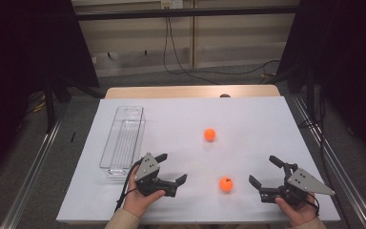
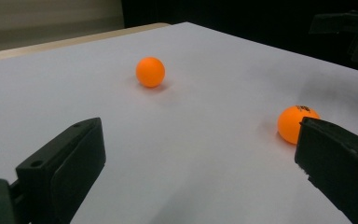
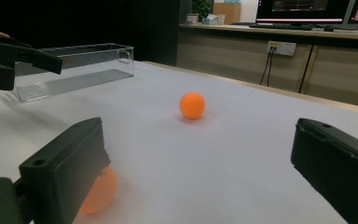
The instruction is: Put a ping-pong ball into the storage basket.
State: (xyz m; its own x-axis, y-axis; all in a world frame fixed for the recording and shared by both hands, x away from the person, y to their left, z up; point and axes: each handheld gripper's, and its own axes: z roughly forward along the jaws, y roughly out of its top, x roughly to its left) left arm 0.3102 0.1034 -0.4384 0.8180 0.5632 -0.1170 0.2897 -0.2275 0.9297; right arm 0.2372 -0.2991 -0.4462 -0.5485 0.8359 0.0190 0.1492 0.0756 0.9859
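Two orange balls lie on the white table. The far ball (image 1: 209, 134) (image 2: 150, 72) (image 3: 191, 105) rests near the middle. The near ball (image 1: 226, 183) (image 2: 296, 123) (image 3: 99, 191), with a dark mark on top, lies toward the front, between the two grippers. My left gripper (image 1: 172, 167) (image 2: 196, 168) is open at the front left, jaws pointing right, with nothing between them. My right gripper (image 1: 263, 171) (image 3: 200, 172) is open at the front right, jaws pointing left; its left jaw partly hides the near ball. A clear plastic bin (image 1: 122, 138) (image 3: 74, 70) stands at the left.
The table's far wooden edge (image 1: 190, 91) runs along the back. Metal rails (image 1: 31, 171) flank the table on both sides. Cables (image 1: 181, 67) hang by the back wall. Open white surface lies around the balls.
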